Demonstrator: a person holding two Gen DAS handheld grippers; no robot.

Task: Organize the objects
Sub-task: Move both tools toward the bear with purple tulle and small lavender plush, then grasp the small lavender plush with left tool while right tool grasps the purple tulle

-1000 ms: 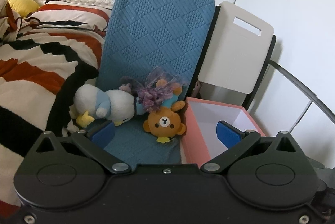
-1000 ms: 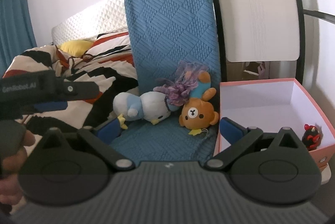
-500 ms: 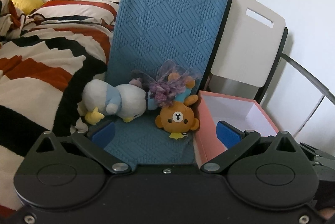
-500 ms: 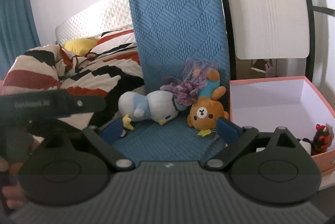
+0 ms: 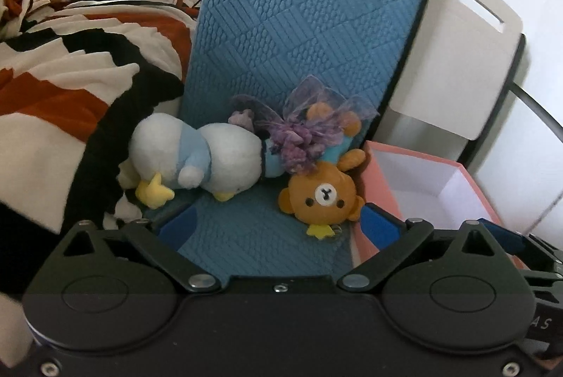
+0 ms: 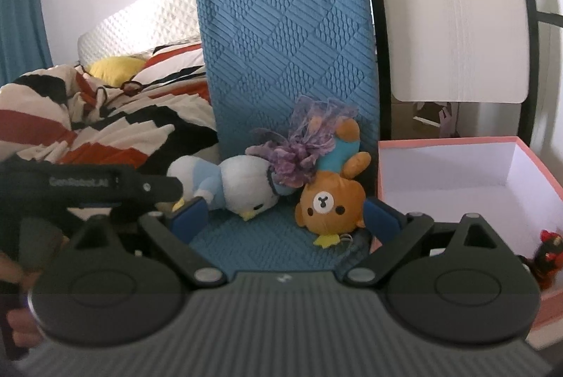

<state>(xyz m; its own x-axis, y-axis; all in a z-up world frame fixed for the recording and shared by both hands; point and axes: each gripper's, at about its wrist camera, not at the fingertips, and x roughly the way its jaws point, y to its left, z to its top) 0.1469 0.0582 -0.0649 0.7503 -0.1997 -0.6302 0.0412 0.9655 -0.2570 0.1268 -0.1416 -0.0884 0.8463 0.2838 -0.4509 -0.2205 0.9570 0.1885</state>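
Observation:
Three soft toys lie on the blue quilted seat (image 5: 309,25): a white and light-blue duck (image 5: 211,158) on its side, an upside-down brown bear (image 5: 323,197), and a purple tulle tuft (image 5: 306,134) between them. My left gripper (image 5: 278,225) is open just short of them, its right pad close by the bear. My right gripper (image 6: 285,217) is open too, with the duck (image 6: 239,187) and bear (image 6: 330,201) just beyond its pads and nothing between them. Right of the seat stands a pink box (image 6: 447,140) holding a small black and red toy (image 6: 543,250).
A bed with a striped orange, black and white duvet (image 5: 70,77) borders the seat on the left. A white panel (image 5: 457,60) stands behind the box, against the wall. A hand (image 6: 21,324) holds the other tool at the left edge of the right wrist view.
Both grippers have moved forward and slightly down toward the toys, which now look larger and nearer. The toys and the box have not moved.

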